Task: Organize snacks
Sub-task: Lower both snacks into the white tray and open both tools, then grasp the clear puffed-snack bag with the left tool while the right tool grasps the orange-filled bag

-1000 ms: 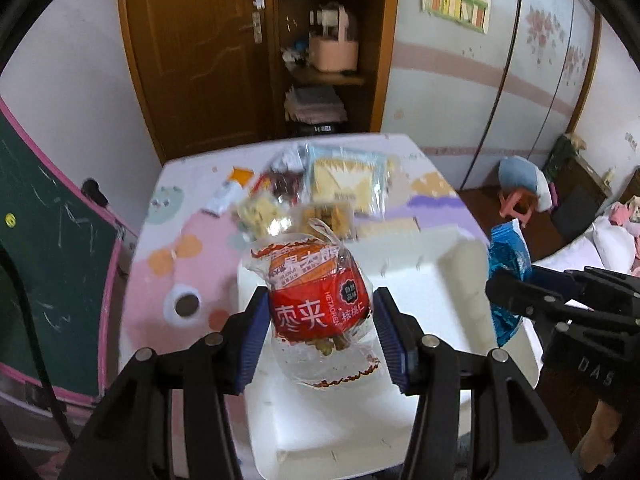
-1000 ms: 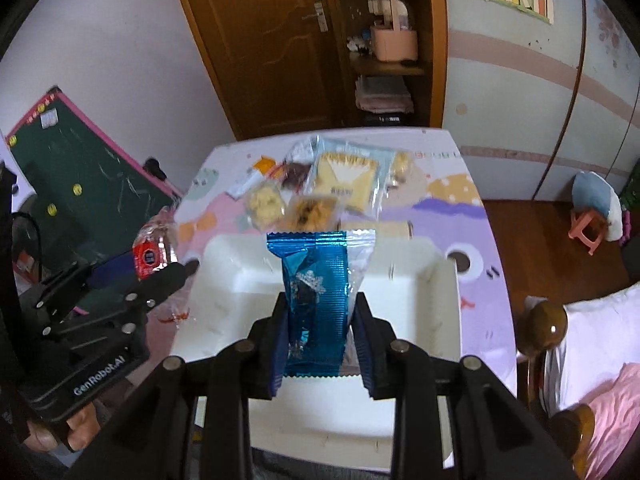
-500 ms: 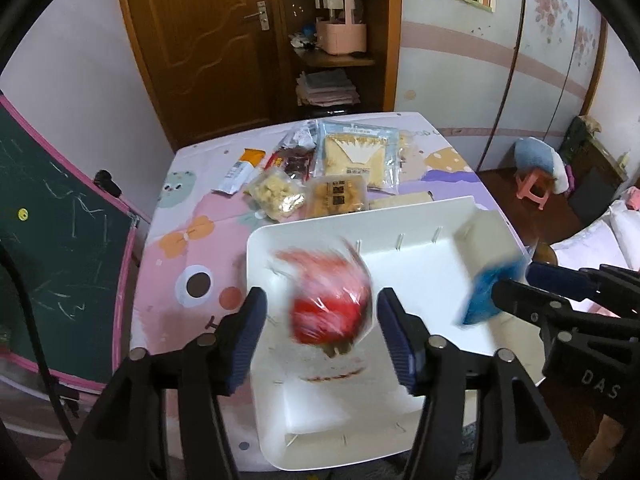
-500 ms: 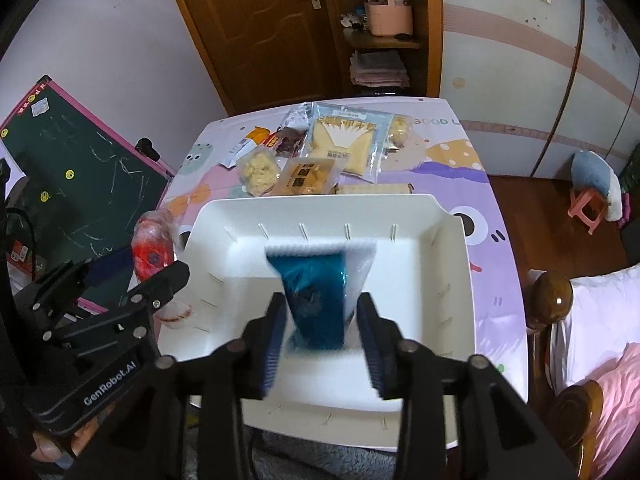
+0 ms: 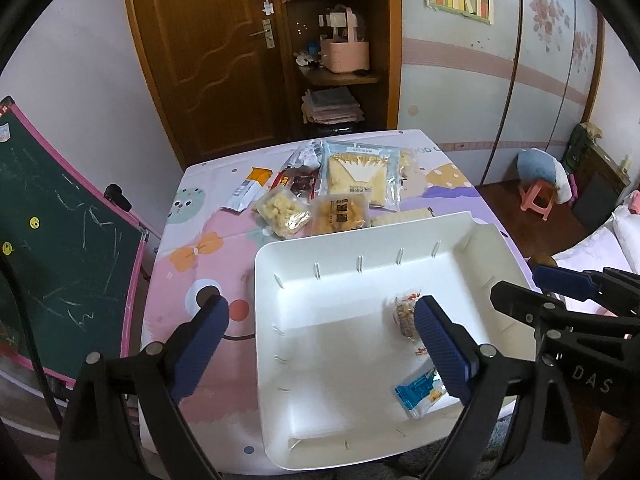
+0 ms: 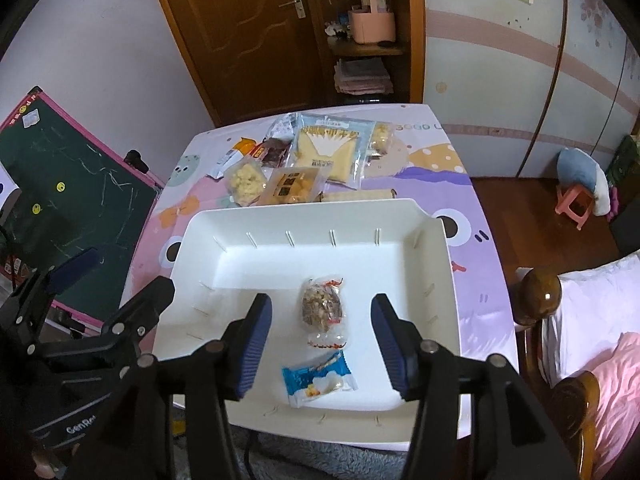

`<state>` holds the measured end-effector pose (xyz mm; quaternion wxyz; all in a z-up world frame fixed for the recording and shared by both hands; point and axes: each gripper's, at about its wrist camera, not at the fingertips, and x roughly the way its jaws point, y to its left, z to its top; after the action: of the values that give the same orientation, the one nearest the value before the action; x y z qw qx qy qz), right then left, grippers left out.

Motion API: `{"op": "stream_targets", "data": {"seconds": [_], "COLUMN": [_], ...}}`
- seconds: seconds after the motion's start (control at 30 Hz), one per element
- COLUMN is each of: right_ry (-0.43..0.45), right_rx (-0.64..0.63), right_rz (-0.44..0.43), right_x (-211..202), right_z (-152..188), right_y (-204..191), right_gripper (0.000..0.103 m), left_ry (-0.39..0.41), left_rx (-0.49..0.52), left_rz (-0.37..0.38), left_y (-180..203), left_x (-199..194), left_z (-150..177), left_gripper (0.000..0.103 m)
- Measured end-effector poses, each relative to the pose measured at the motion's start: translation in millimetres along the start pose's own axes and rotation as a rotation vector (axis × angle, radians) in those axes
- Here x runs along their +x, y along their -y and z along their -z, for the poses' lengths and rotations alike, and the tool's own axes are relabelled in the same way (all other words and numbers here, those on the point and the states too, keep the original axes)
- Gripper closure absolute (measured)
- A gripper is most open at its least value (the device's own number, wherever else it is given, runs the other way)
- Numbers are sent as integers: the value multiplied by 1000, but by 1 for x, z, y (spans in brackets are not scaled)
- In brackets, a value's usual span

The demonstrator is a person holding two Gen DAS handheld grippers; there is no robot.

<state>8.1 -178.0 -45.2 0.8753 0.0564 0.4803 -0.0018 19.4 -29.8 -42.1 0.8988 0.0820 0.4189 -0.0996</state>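
A white tray (image 5: 360, 236) (image 6: 300, 206) sits at the near end of the cartoon-print table. On its floor lie a clear date-and-walnut packet with red print (image 6: 322, 306) (image 5: 404, 312) and a blue packet (image 6: 318, 378) (image 5: 418, 394). My left gripper (image 5: 322, 344) (image 6: 128, 276) hovers over the tray's left side, its jaws opening wide with nothing between them. My right gripper (image 6: 323, 346) (image 5: 520, 284) hangs above both packets, its jaws opening; its pads touch neither packet. In the left wrist view, my right finger (image 5: 440, 348) partly hides the date-and-walnut packet.
Several loose snack packs are piled beyond the tray, among them a large yellow pack (image 5: 356, 172) (image 6: 328, 148). A green chalkboard (image 5: 60, 232) leans left of the table. A wooden bedpost (image 6: 536, 292), a bed and a pink stool (image 6: 576, 204) stand to the right.
Both grippers opened and let go of their packets. The red-printed packet and the blue packet dropped and now lie in the tray. Both views now look down on the tray from higher up.
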Motion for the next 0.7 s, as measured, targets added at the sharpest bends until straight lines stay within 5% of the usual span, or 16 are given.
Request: {"op": "stream_targets", "data": {"seconds": [0.7], "right_ry": [2], "right_rx": [-4], "right_rz": [-1], "right_x": [0], "right_z": [1], "right_y": [-2], "right_gripper": [51], "left_ry": [-7], "left_rx": [-2], "left_rz": [1], "left_y": [-2], "left_x": [1], "left_z": [1], "left_gripper": [10]}}
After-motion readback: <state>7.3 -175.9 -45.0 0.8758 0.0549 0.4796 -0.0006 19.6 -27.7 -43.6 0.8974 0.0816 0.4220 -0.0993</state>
